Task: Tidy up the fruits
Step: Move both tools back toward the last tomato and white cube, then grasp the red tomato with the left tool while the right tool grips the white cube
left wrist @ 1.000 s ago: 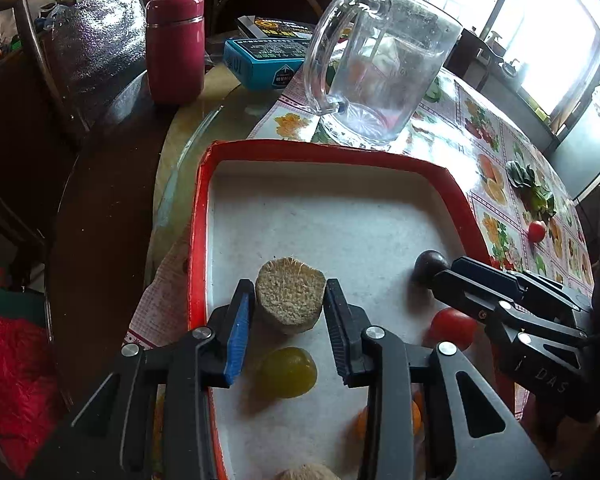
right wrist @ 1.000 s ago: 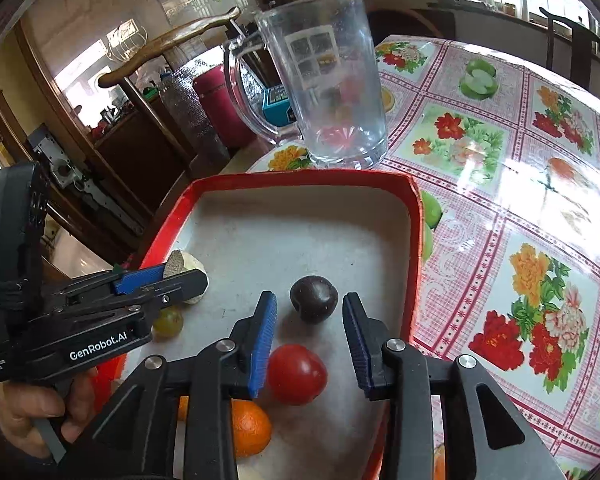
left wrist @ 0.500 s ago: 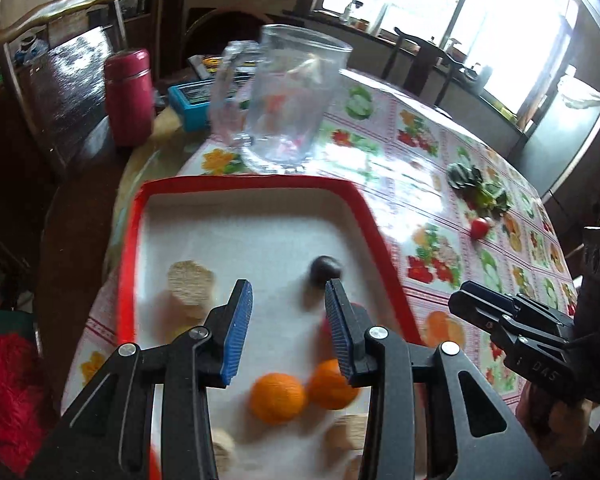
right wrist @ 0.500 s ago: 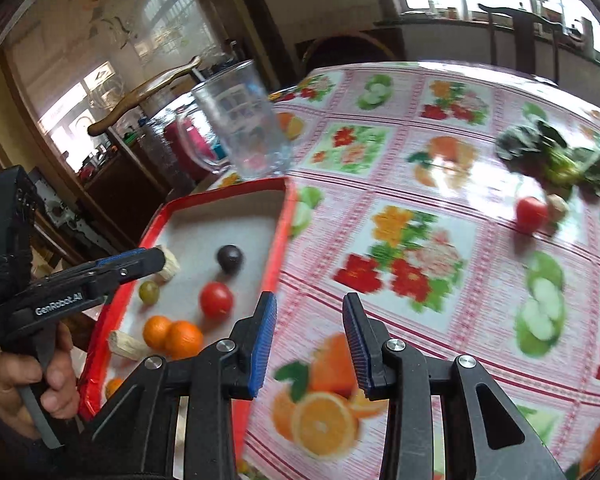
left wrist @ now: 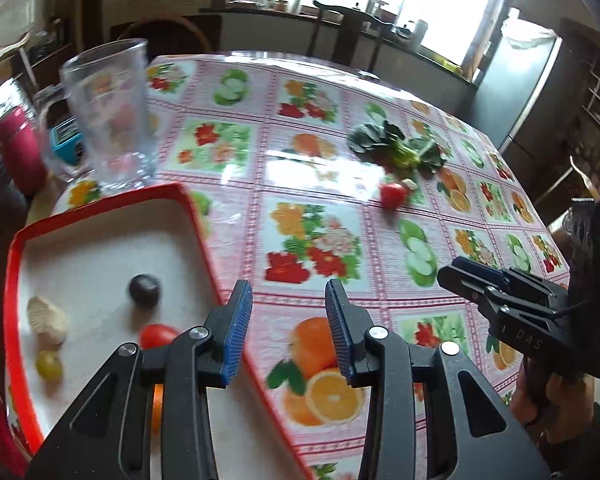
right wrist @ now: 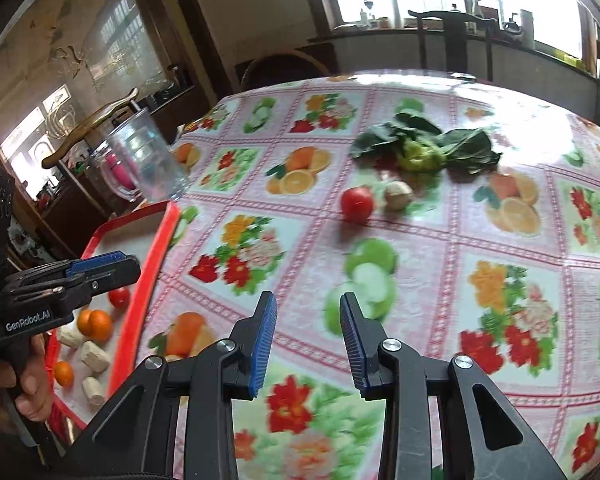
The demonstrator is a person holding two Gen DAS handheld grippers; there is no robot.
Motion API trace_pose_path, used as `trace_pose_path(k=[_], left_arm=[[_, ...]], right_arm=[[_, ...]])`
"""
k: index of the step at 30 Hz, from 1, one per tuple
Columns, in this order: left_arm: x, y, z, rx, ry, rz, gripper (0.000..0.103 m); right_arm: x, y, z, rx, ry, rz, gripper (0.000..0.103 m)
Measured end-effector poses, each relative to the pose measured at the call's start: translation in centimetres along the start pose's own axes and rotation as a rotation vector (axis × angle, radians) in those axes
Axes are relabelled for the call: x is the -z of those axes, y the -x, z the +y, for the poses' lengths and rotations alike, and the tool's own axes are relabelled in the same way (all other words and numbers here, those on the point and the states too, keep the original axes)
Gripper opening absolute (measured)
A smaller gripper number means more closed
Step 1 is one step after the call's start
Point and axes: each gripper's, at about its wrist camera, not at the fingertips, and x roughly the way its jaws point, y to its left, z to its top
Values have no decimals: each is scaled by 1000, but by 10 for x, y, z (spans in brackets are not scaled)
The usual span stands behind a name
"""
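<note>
While angled down over tablecloth [right wrist: 420, 248], right claw [right wrist: 308, 336] closing, empty.

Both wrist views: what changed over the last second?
Both swung off the red tray toward the open tablecloth. The left hand-held gripper left the beige chunk in the tray; the right hand-held gripper, empty and closing slightly, left the tray tomato and now faces the loose tomato by the greens. Nothing was grasped or released. Fruit and glass mug stayed put.
</note>
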Motion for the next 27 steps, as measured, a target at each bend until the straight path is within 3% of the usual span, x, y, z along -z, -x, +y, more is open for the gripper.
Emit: trace_pose_path(k=[8, 20, 22, 27], left_arm=[[-15, -48, -48, 49, -58, 39, 36], [-30, -99, -77, 67, -121, 93, 36], [-34, -106, -81, 67, -127, 96, 36], [-45, -124, -92, 67, -131, 101, 36]], right_arm=[[-30, -22, -55, 44, -62, -33, 33], [-68, -87, -78, 14, -42, 7, 32], [-70, -88, -78, 20, -26, -4, 25], [-57, -68, -96, 32, -104, -19, 25]])
